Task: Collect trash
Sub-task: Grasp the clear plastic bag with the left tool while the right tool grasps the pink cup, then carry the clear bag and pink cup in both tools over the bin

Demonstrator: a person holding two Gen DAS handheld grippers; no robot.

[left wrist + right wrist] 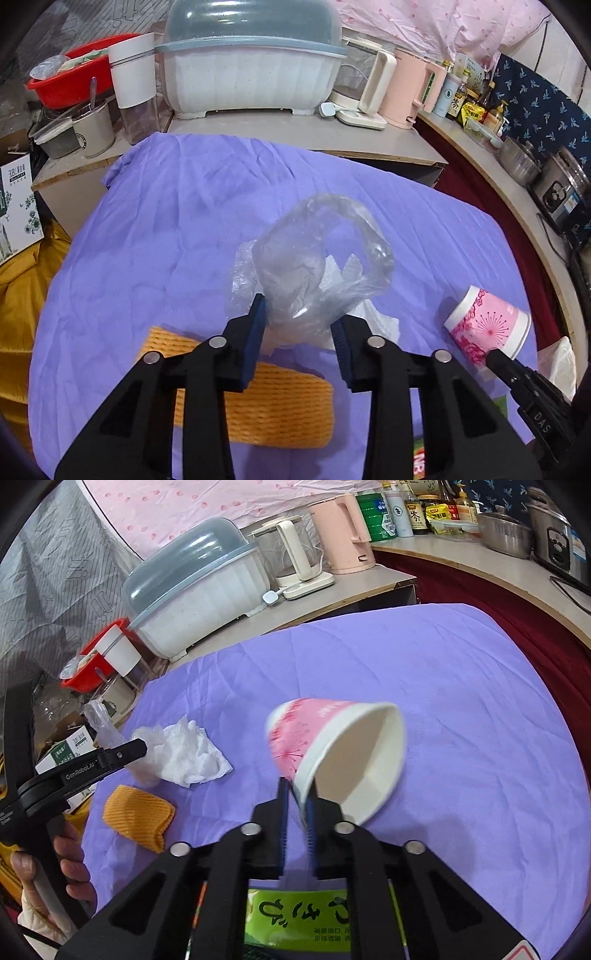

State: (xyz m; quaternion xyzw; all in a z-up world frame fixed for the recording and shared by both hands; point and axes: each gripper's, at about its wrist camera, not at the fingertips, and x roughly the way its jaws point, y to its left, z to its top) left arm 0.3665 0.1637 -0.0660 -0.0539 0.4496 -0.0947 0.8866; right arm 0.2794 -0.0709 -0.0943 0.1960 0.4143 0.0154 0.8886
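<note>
A wrinkled purple cloth covers the table. Behind it, on a pale counter, stands a white dish rack with a grey-blue domed lid, then a cream glass kettle beside a pink kettle. A red basin sits far left; sauce bottles and a steel pot line the right-hand shelf.

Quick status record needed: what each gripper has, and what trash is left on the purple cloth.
left gripper: closed on the clear plastic bag
right gripper: shut on the rim of the pink paper cup, cup tipped, mouth toward the camera
left on cloth: crumpled white tissue; orange foam net; green wrapper at the near edge
surface: purple cloth
</note>
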